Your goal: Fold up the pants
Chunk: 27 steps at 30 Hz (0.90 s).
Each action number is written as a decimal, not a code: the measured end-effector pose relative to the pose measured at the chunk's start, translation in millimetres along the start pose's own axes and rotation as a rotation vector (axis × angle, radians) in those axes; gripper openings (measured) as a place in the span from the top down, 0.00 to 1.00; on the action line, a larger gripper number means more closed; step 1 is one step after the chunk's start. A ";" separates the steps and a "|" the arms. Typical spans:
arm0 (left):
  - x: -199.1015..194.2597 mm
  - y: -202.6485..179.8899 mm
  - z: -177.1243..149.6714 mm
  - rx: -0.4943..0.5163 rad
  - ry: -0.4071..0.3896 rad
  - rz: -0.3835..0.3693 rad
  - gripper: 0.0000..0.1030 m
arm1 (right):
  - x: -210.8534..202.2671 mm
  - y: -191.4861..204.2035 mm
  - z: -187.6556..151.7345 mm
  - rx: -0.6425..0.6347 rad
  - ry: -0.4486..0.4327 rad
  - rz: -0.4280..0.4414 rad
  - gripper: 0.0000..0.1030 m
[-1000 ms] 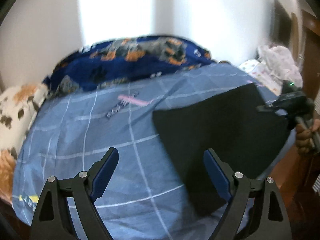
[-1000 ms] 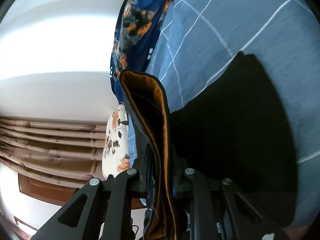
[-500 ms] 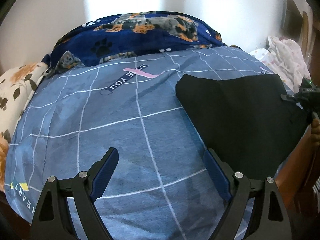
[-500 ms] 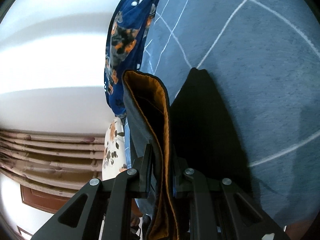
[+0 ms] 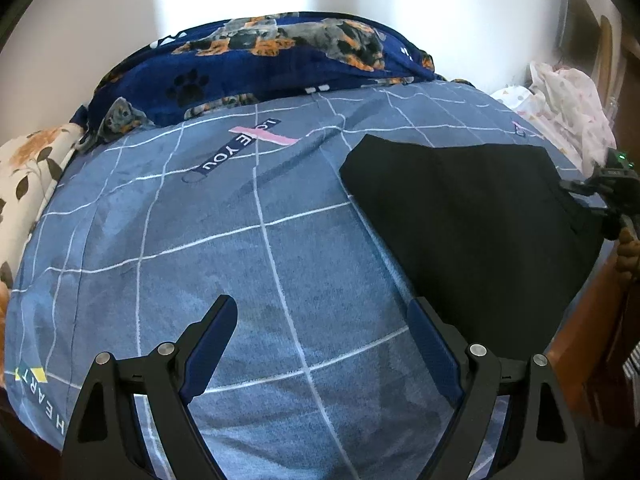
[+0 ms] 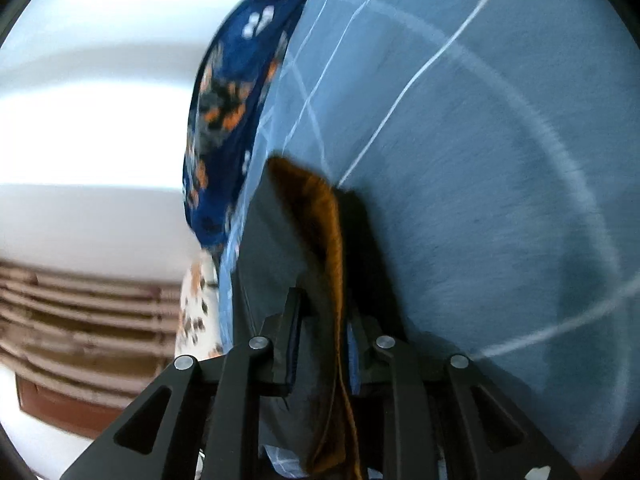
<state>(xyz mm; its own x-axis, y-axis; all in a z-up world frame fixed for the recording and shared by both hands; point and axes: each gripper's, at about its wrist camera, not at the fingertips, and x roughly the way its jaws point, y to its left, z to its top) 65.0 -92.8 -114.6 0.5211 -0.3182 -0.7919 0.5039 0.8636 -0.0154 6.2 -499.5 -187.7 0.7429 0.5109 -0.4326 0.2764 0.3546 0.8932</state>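
Pants: black, folded flat on the blue checked bed cover, orange lining showing.
Right tongs: pinching the pants' edge.
Left tongs: spread, holding nothing.

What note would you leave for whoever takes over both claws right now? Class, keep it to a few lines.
Left claw: open, empty, above the bed.
Right claw: shut on the pants' edge; orange lining shows there.
Pants: black, lying flat on the bed's right side, already folded at least once.
Left: probably let go with the right claw, then fold again if needed.
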 end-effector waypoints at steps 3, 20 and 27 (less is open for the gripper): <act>-7.9 0.4 2.6 -0.010 -0.023 -0.018 0.16 | -38.6 4.1 -10.1 -0.006 -0.112 0.026 0.80; -29.3 -24.6 -5.0 0.022 -0.041 -0.089 0.16 | -31.4 -26.8 -70.1 0.221 -0.019 0.145 0.73; -26.0 -18.7 -8.3 -0.016 -0.011 -0.091 0.16 | -25.1 -14.5 -65.5 0.181 -0.042 0.063 0.90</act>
<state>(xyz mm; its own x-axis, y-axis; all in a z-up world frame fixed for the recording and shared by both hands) 36.3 -97.4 -98.8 0.4815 -0.3998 -0.7799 0.5387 0.8370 -0.0964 -56.4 -466.2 -197.8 0.7856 0.4934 -0.3733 0.3312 0.1742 0.9273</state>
